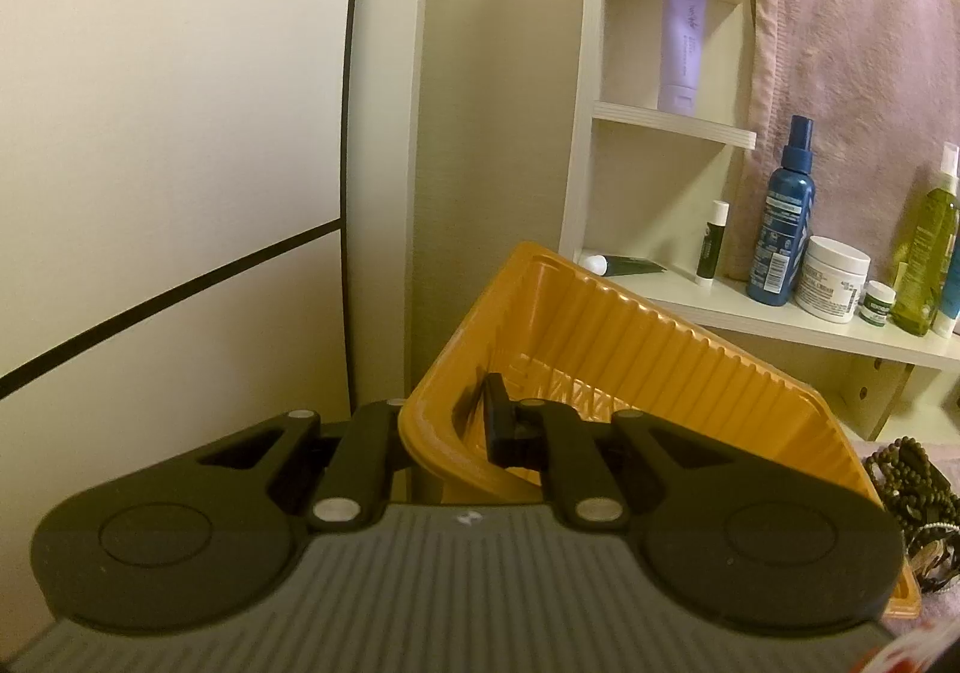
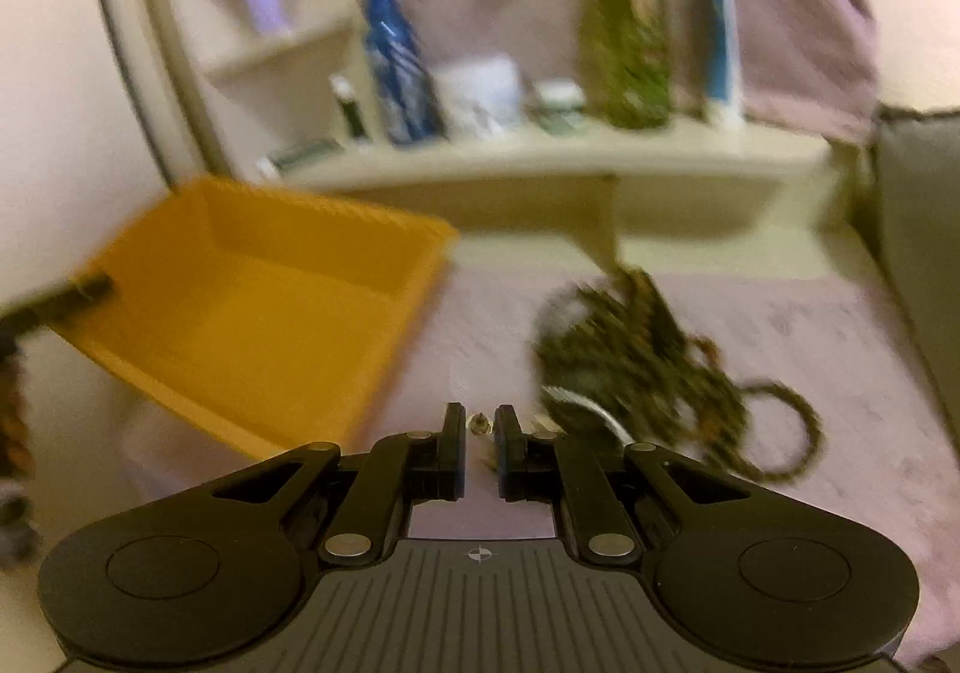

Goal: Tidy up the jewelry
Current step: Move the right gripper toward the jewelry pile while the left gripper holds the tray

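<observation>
Left tongs (image 1: 447, 436) clenched on the near-left wall of the orange plastic tray (image 1: 630, 349), one finger (image 1: 498, 424) inside the ribbed wall, the other outside it. Tray lifted and tilted at that corner, its right side low beside the pile of dark beaded necklaces (image 1: 915, 499) on the pink cloth. Seen from the right wrist view: same tray (image 2: 252, 313) at the left, tipped, with the left tongs (image 2: 78, 292) biting its far-left edge (blurred there).

Right tongs (image 2: 480, 448) nearly closed, a narrow gap left between the fingers, a small pale jewelry piece (image 2: 479, 422) sitting in that gap at the tips; whether truly pinched or merely lying just beyond, cannot tell. Bead necklaces (image 2: 648, 361) heaped just right of and beyond the right tongs, loops spilling toward the right over the pink cloth (image 2: 810, 325) covering the worktop, apart from the tray. A pale, whitish strand (image 2: 591, 409) at the near edge of the heap, just beside the right finger.

Far side: cream shelf (image 1: 780, 316) carrying a blue spray bottle (image 1: 780, 217), a white cream jar (image 1: 831, 277), a green bottle (image 1: 924, 253) and a lilac tube (image 1: 681, 42) higher up.
</observation>
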